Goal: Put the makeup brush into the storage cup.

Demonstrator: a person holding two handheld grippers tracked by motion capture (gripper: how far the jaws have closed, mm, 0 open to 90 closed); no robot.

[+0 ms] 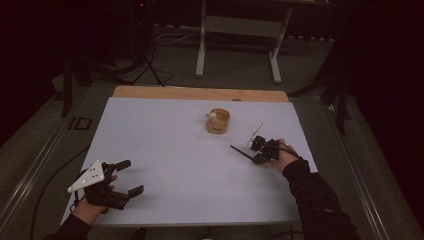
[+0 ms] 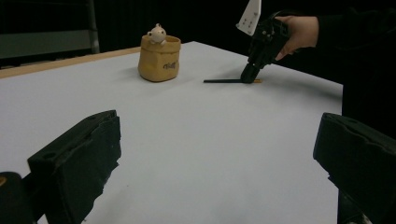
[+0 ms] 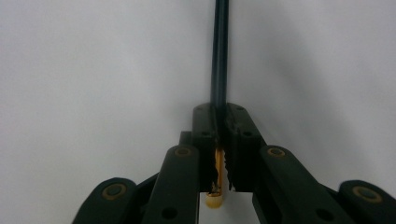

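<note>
Table: we see a white sheet [image 1: 190, 170] over a wooden top, whose bare far edge [image 1: 200, 93] shows beyond the sheet.
L gripper: we find the left gripper [image 1: 127, 177] at the near-left corner of the sheet, held in a hand [image 1: 90, 210]; a grey three-cornered plate sits on top.
L jaws: spread wide w/ nothing btwn them; in the left gripper view we see them at both bottom corners, bare sheet in the gap.
R gripper: we see the right gripper [image 1: 257, 159] on the right side of the sheet, tipped down, tips at the surface, held by a hand [image 1: 285, 159] w/ a dark sleeve.
R jaws: pressed together on a pencil [image 3: 219, 56]; we see them pinching it near its yellowish end in the right gripper view.
Pencil: dark, thin; we see it lying flat on the sheet, pointing away from the tips toward the table's left [image 1: 240, 151]; also visible in the left gripper view [image 2: 224, 81].
Pot: a tan sack-shaped pot [image 1: 218, 121] stands upright at centre-far, well apart from both grippers.
Figure: a small pale figure [image 2: 156, 33] peeks over the pot's rim.
Writing: we note a dark mark on the pot's side, too small to read.
</note>
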